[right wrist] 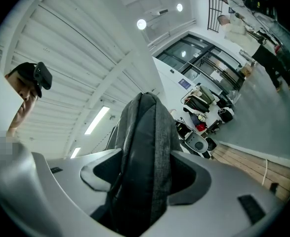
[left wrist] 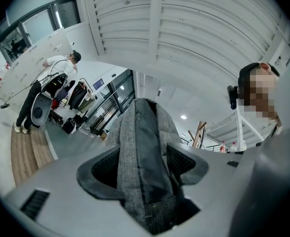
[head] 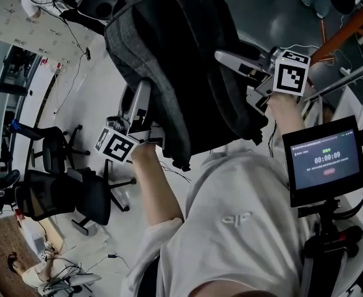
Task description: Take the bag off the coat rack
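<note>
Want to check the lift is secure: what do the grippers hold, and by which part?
The backpack. The left gripper is shut on one gray padded strap, the right gripper on another, at opposite sides of it.

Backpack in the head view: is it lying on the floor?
No, the gray backpack is held up off the floor, gripped by the left gripper and the right gripper on either side.

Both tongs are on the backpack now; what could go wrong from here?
1. The left tongs and right tongs each pinch only a narrow strip of the backpack; it could slip free.
2. Its lower end appears close to the monitor, so a swing might strike it.
</note>
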`<state>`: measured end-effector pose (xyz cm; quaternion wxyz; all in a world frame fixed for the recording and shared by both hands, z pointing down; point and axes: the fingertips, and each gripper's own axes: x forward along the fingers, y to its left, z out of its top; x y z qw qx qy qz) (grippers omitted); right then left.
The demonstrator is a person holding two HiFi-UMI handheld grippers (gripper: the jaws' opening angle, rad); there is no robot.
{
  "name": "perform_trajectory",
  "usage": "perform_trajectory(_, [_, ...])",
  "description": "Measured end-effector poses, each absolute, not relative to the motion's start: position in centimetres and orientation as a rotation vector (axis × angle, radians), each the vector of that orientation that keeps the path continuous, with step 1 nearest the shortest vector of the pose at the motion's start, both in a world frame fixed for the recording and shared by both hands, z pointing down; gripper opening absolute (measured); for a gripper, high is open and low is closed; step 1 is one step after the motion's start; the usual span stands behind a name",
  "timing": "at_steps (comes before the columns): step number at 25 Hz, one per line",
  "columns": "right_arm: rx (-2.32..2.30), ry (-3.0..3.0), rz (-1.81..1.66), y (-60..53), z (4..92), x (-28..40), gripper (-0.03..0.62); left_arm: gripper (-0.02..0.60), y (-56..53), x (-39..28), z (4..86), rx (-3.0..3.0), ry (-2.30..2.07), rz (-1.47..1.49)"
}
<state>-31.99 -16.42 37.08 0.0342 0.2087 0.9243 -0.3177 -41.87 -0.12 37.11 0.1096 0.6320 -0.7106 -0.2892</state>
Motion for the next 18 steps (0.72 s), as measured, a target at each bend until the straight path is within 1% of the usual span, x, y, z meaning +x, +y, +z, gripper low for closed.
perform_trajectory(18, [0.61, 2.867, -0.992, -16.6, 37.8, -31.9, 0.291, 0.293, 0.1, -41.8, 37.4, 1.855, -2.087, -0.859])
